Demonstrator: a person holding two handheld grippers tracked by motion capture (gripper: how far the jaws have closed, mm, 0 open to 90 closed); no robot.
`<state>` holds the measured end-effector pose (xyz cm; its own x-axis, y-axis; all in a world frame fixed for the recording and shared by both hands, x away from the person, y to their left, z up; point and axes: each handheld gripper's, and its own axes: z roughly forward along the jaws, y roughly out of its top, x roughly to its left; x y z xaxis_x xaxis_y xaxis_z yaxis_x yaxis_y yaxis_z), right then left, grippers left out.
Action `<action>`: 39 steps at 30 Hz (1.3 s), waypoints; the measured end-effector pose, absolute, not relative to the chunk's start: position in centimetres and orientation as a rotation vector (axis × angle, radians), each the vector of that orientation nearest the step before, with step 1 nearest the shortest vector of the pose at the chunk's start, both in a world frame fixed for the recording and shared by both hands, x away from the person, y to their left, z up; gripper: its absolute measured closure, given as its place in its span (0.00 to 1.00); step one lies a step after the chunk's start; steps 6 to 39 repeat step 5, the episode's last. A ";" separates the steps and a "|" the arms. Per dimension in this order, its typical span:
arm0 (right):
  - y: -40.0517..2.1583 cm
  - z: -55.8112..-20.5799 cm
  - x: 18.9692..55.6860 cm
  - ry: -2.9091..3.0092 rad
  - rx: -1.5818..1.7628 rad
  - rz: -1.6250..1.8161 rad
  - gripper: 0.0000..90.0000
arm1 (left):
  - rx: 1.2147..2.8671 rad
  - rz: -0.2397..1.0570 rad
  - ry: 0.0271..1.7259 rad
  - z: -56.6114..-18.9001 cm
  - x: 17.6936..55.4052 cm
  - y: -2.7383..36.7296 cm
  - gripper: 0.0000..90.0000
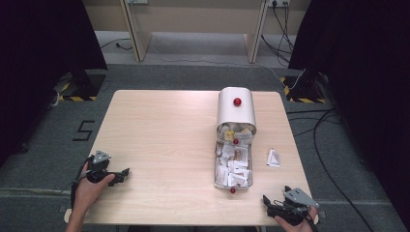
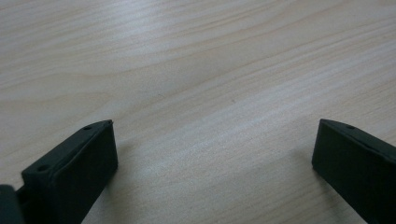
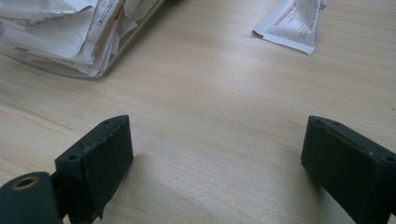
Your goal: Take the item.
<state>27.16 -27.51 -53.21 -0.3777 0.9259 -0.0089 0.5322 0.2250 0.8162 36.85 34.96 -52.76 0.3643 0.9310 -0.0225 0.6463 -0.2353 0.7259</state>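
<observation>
Black hand-held gripper [image 1: 126, 173] in each hand — grey three-cornered plates, trailing cables

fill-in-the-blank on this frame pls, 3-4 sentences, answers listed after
1. The single loose sachet lies on the table to the ____ of the clear drawer in the high view.
2. The drawer pulled out of the rounded box is full of paper ____.
3. The knob on top of the box is ____ in colour.
4. The jaws of the left gripper and of the right gripper stand ____, with nothing between them.

Missing words: right; sachets; red; open
</observation>
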 end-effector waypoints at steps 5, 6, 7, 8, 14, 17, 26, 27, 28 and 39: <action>-27.5 -53.2 27.1 1.997 1.338 1.031 0.11 | 1.975 0.560 1.363 -52.8 36.8 35.0 0.00; -27.5 -53.2 27.1 1.997 1.338 1.031 0.11 | 1.975 0.560 1.363 -52.8 36.8 35.0 0.00; -27.5 -53.2 27.1 1.997 1.338 1.031 0.11 | 1.975 0.560 1.363 -52.8 36.8 35.0 0.00; -27.5 -53.2 27.1 1.997 1.338 1.031 0.11 | 1.975 0.560 1.363 -52.8 36.8 35.0 0.00; -27.5 -53.2 27.1 1.997 1.338 1.031 0.11 | 1.975 0.560 1.363 -52.8 36.8 35.0 0.00; -27.5 -53.2 27.1 1.997 1.338 1.031 0.11 | 1.975 0.560 1.363 -52.8 36.8 35.0 0.00; -27.5 -53.2 27.1 1.997 1.338 1.031 0.11 | 1.975 0.560 1.363 -52.8 36.8 35.0 0.00; -27.5 -53.2 27.1 1.997 1.338 1.031 0.11 | 1.975 0.560 1.363 -52.8 36.8 35.0 0.00; -27.5 -53.2 27.1 1.997 1.338 1.031 0.11 | 1.975 0.560 1.363 -52.8 36.8 35.0 0.00; -27.5 -53.2 27.1 1.997 1.338 1.031 0.11 | 1.975 0.560 1.363 -52.8 36.8 35.0 0.00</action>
